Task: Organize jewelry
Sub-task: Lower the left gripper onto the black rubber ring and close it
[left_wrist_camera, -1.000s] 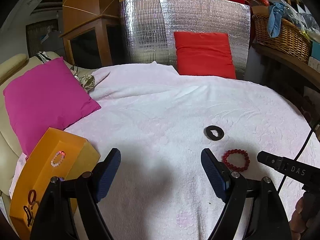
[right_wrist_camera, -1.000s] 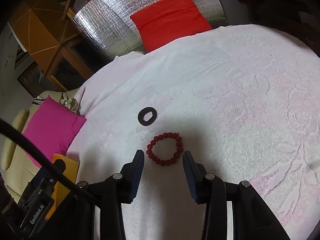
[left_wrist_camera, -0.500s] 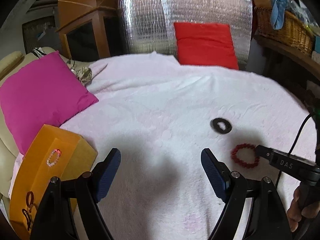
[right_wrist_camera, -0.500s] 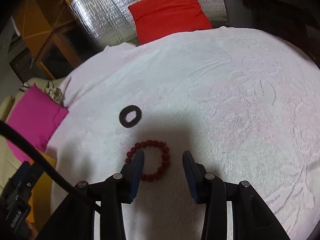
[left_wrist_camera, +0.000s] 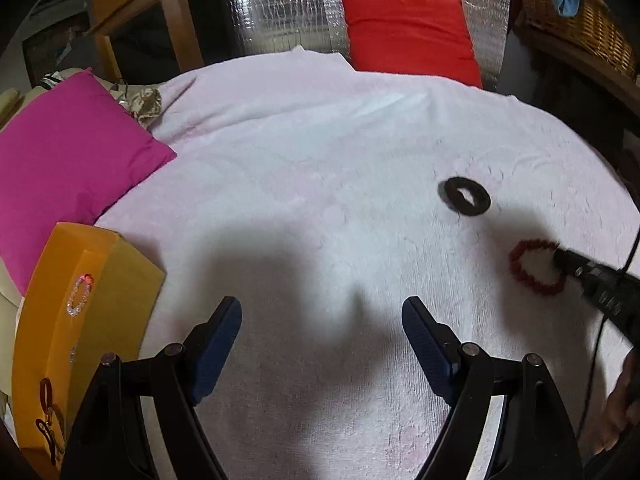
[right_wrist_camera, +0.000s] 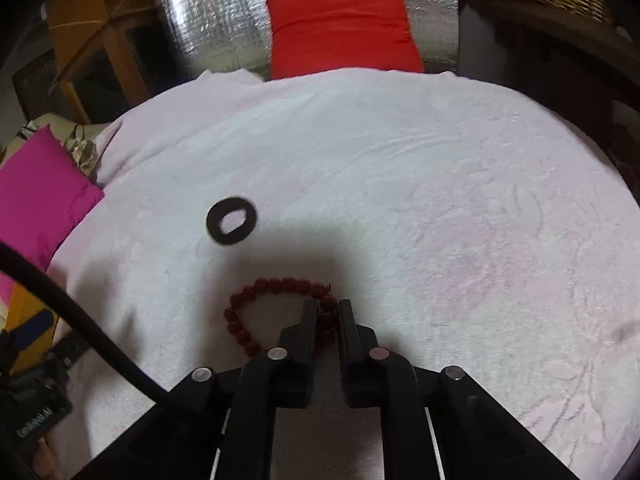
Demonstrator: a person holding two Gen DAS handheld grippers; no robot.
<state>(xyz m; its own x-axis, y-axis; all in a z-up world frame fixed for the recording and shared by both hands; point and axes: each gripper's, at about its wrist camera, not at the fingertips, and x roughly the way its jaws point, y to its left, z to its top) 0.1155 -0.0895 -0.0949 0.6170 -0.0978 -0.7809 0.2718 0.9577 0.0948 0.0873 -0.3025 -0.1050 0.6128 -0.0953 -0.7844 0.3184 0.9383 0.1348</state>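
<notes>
Jaws of right gripper [right_wrist_camera: 328, 312] clamp red bead bracelet [right_wrist_camera: 276, 286] on white towel [right_wrist_camera: 400, 200]; black ring [right_wrist_camera: 231, 221] at 10 o'clock of it. Left gripper [left_wrist_camera: 322, 320] jaws wide, empty; orange box [left_wrist_camera: 120, 288] at 9 o'clock.

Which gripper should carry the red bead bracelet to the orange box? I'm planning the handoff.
Right. The right gripper is already shut on the red bead bracelet. The left gripper hangs open and empty over bare towel, though it is nearer the orange box.
</notes>
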